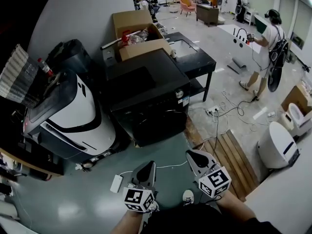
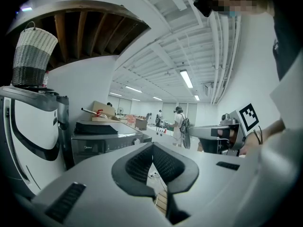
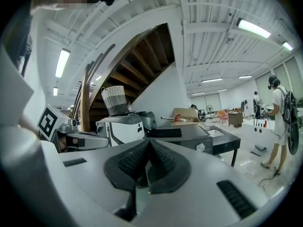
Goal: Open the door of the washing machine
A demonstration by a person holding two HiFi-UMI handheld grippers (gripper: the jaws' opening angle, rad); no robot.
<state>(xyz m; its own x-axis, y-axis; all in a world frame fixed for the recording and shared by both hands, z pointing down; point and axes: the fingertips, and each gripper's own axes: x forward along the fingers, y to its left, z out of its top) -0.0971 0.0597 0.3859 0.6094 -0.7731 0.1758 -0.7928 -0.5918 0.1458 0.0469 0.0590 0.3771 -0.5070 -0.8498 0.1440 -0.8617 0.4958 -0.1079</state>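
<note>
The washing machine (image 1: 146, 94) is black all over, and its round door (image 1: 158, 126) is just as dark. The left tool (image 1: 148, 165) and right tool (image 1: 192, 155) are grey with black ribbed pads (image 2: 138, 167), and each carries a white cube (image 1: 138, 199) with black square markers. The basket (image 1: 19, 77) is woven in grey and white bands. The cardboard box (image 1: 136, 33) is brown. The floor (image 1: 73, 199) is glossy grey-green.
</note>
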